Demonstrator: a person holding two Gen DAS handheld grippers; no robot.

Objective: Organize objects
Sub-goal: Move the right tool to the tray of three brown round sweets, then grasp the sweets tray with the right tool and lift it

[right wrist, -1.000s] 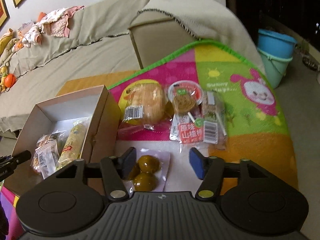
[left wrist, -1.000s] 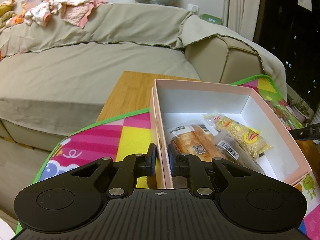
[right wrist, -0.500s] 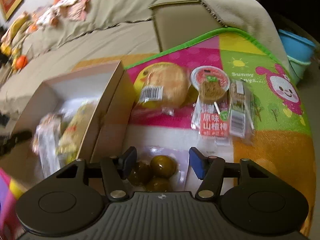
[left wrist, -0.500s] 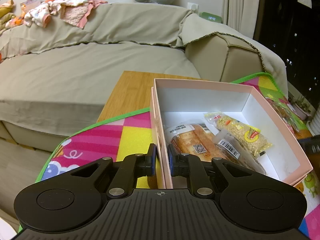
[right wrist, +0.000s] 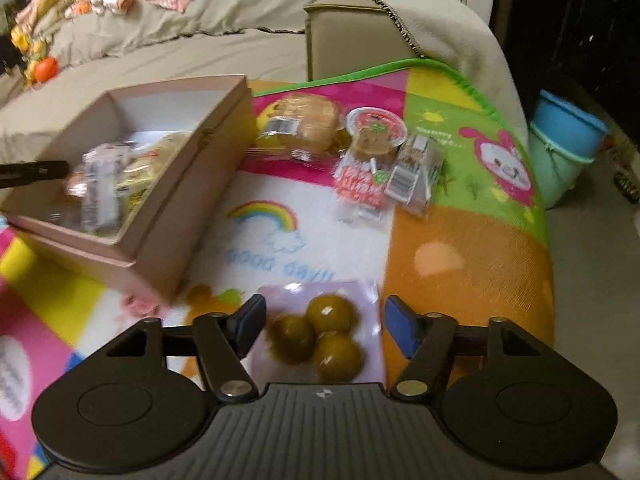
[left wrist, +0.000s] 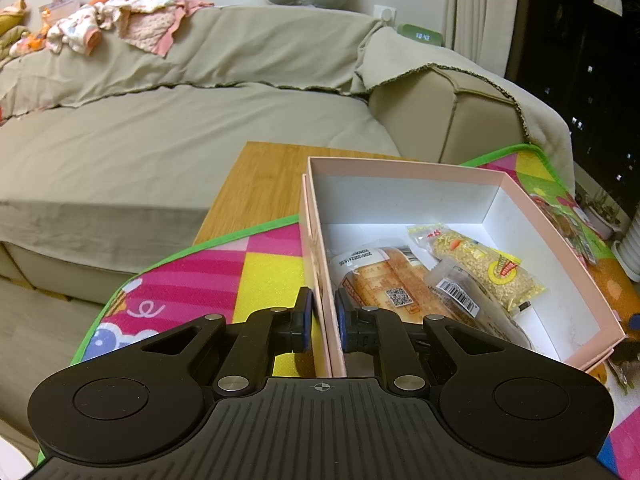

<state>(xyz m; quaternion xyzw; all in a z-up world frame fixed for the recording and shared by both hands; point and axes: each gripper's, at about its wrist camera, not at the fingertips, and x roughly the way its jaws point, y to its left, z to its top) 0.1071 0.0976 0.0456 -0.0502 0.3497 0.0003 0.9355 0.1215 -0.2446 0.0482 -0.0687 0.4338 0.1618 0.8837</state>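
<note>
Lengthwise, pink box (left wrist: 532,216) away from left gripper (left wrist: 322,322)

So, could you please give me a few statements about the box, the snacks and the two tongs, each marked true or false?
1. The left tongs are shut on the near wall of the pink box. True.
2. The right tongs are closed tight on the pack of green balls. False: they stand open around it.
3. The box is empty. False: a bread packet and a grain bar lie inside.
4. A round bun lies on the mat outside the box. True.
</note>
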